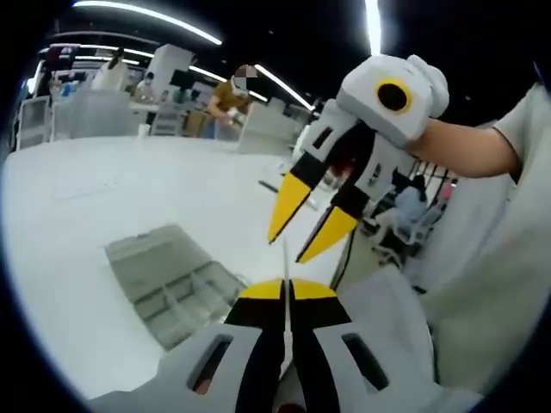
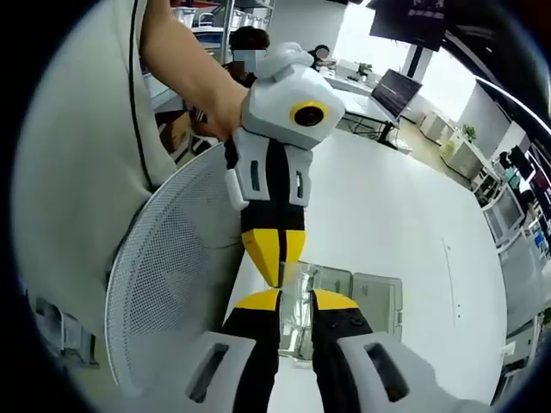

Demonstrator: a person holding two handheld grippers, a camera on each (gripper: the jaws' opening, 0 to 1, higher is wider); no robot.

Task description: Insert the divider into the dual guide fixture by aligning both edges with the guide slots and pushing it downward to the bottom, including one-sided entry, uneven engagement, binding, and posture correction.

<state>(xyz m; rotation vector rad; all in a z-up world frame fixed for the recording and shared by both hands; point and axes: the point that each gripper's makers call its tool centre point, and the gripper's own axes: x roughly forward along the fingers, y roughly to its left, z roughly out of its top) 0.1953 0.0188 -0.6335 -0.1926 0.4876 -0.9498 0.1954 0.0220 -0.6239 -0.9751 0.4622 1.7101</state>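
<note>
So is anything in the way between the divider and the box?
Nothing visible. The left tool grips the divider above the table, with the box off to one side. The right tool is open at the divider's far end, not toward the box.

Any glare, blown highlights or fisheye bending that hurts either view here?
Left gripper view: ceiling light strips blow out, and the white table bows with fisheye curvature. Right gripper view: the far windows wash out, while the clear divider is faint against the fixture.
</note>
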